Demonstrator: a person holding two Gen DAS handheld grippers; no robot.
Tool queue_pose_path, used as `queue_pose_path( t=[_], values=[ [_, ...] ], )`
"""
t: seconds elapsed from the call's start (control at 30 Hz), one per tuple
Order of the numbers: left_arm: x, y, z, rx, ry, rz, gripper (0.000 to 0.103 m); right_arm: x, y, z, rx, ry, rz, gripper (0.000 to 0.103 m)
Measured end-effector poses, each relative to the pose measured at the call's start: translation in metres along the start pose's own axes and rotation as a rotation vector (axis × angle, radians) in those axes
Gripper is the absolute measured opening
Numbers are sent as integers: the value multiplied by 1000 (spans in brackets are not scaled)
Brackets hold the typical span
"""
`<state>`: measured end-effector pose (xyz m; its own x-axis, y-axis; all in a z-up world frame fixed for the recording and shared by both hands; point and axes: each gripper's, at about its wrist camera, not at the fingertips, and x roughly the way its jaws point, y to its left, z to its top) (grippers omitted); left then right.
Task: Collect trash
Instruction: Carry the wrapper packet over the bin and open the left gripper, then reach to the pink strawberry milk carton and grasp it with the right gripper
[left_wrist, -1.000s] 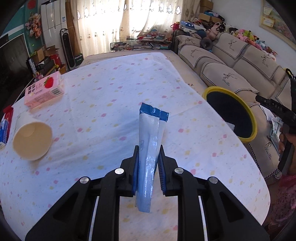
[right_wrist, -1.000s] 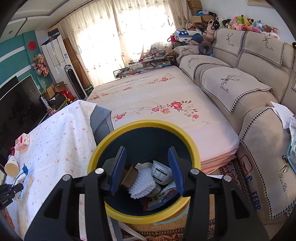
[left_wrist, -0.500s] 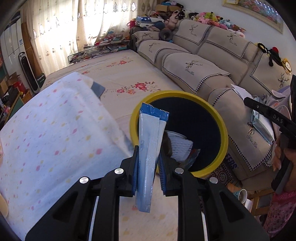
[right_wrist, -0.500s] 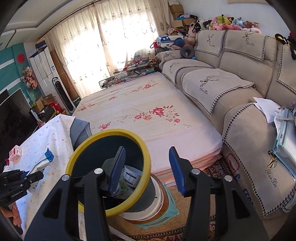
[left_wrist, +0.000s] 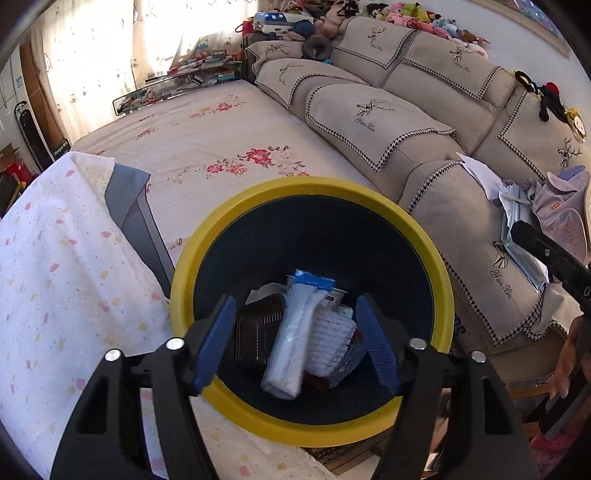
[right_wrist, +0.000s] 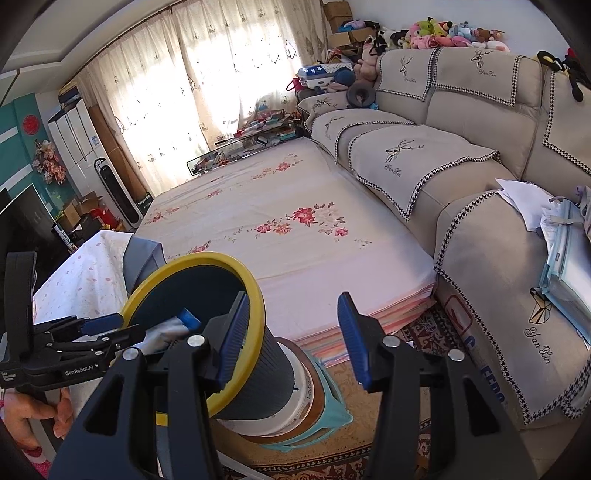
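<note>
At the left, the tablecloth (left_wrist: 55, 295) is bare where it shows. The left gripper (left_wrist: 297, 343) hangs over the mouth of the yellow-rimmed bin (left_wrist: 441, 295). Its jaws have just been opening and stand released; a second ago they clamped the blue-and-white wrapper (left_wrist: 295, 332) over the table. The wrapper now sits free between the pads, apparently dropping onto the trash inside. This item counts as deposited. To the right, the right gripper (right_wrist: 293, 339) stands spread and empty beside the bin, as before.
</note>
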<state>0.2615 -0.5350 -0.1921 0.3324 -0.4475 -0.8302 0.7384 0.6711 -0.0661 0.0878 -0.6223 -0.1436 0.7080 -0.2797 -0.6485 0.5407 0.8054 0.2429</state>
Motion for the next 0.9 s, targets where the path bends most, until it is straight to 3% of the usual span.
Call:
queue_pose_path(
  t=[0.23,0.5,0.9],
  values=[
    [-59,33,-23,-64,-104,-7,80,0,21,-3,-32,11,22,49],
    [-150,105,-97,-175,-216,80,90,3,79,-5,-111,25,94,52],
    [-275,265,-240,-433,-338,411,96,3,232,-15,-309,65,291,52]
  ],
)
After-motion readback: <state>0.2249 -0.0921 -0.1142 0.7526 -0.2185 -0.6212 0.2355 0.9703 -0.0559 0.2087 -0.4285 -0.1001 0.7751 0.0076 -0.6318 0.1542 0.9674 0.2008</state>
